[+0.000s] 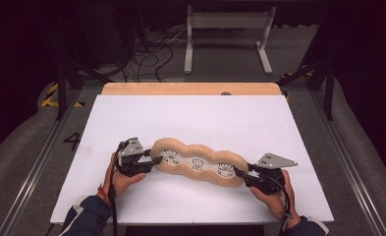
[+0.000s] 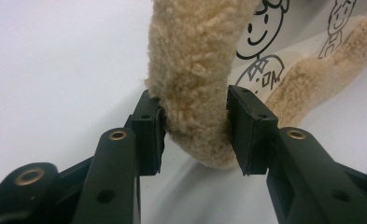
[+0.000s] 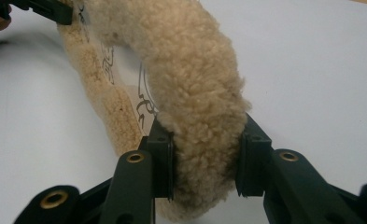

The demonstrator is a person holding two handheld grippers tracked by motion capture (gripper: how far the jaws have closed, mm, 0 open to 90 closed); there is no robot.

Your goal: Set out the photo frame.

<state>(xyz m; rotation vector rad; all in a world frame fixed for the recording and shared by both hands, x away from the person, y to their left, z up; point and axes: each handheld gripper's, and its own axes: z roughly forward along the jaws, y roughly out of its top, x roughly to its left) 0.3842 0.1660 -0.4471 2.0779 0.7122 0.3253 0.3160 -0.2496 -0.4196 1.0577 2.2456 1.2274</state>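
**Fleece-rimmed mat clamped at both ends**

Long wavy mat [image 1: 199, 163] flat on the white table sheet [image 1: 205, 118], stretched from lower left to lower right, toward the near edge. Thick tan fleece rim [image 2: 195, 70] all round; within that border, a white panel printed with three cartoon figures [image 1: 197, 164] in a row. Nothing else lying inside the rim.

Left gripper [image 1: 150, 161] at the left end, jaws closed on the fleece rim, pads [image 2: 151, 135] pressed into the pile on either side. Right gripper [image 1: 241, 174] at the right end, likewise clamped, rim bulging between the pads [image 3: 253, 161]. Both ends gripped just off the sheet; middle of the mat resting on it.
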